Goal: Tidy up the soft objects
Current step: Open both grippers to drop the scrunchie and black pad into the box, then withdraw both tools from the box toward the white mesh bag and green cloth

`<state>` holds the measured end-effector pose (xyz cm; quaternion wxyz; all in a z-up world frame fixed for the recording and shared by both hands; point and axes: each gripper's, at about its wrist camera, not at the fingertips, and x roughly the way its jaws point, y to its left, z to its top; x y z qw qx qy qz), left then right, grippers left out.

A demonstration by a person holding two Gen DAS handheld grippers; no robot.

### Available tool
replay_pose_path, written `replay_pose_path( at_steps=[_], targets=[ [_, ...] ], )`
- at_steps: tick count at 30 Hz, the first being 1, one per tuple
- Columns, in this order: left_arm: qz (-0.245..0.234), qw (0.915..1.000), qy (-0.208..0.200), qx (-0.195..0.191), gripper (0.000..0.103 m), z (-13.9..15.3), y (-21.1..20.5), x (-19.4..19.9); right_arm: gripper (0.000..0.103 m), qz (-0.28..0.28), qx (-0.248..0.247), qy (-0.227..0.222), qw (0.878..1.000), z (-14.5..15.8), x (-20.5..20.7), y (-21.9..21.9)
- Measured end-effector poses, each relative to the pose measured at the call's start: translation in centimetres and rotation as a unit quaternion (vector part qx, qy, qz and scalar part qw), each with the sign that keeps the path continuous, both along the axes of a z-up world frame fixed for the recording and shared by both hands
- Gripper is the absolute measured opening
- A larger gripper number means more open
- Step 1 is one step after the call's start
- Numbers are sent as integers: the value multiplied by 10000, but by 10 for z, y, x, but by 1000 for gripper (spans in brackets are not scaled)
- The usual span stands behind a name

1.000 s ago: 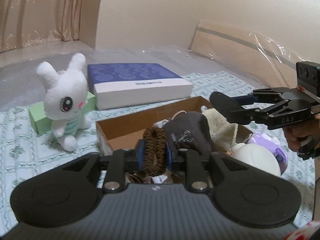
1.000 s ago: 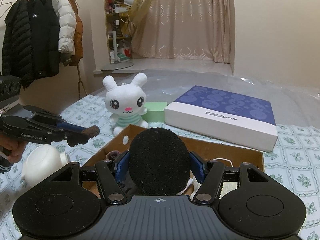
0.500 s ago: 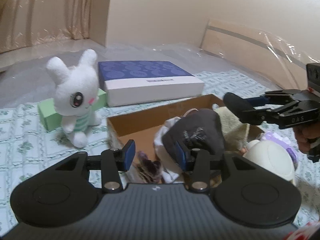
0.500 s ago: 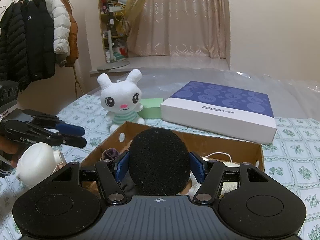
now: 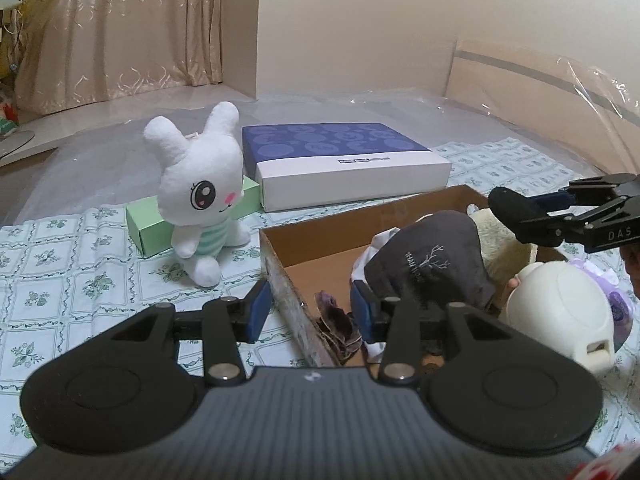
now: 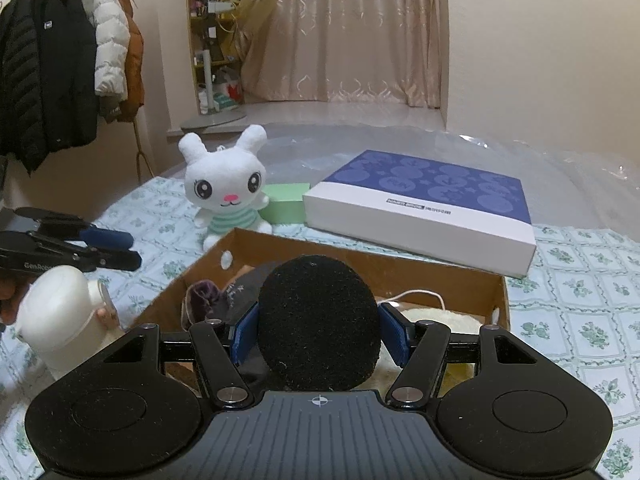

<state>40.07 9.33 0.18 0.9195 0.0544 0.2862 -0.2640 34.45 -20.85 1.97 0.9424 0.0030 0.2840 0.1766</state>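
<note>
My left gripper (image 5: 310, 308) is open and empty, straddling the near left wall of the brown cardboard box (image 5: 340, 224). The box holds a dark grey cloth (image 5: 432, 264), a cream fluffy item (image 5: 500, 236) and a purple-brown scrunchie (image 5: 336, 316). My right gripper (image 6: 320, 328) is shut on a round black foam pad (image 6: 318, 320) above the box (image 6: 420, 270); it also shows in the left wrist view (image 5: 516, 210). A white plush bunny (image 5: 200, 196) sits left of the box, also seen in the right wrist view (image 6: 226, 184).
A blue-and-white flat box (image 5: 344, 164) and a green box (image 5: 148, 224) lie behind the bunny on the patterned cloth (image 5: 60, 248). A white doll-like toy (image 5: 560, 312) with purple parts lies right of the cardboard box. Coats (image 6: 60, 80) hang at far left.
My left gripper opened and let go of the brown scrunchie, which dropped into the box, then shifted left over the box's wall. My right gripper stays shut on the black pad.
</note>
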Motion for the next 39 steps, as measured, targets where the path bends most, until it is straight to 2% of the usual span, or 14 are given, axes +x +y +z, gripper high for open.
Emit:
replay_pose_path(
  at_steps=[16,17,21,27,32,39],
  targets=[
    [71,9999,-30,111,40,0,4,-1,64,-190,-10,21,9998,-1,5,-4],
    [79,9999,-31,112,40,-1,4,-1,65,-210,24,15,9998,-1,6,-5],
    [126,9999,-26,109,40,-1,6,-1,81,-300,358,171,9988,-4,14,-12],
    [268,9995,-10,135,40,-4,13,-7,83,-477,435,76,9979,0,7,-21],
    [477,9988,-41,125,41,-2,21,-22,83,-606,474,51,9970,5,-5,-30],
    [825,9963,-115,221,44,3,29,-70,83,-624,433,-191,9969,19,-49,-37]
  ],
)
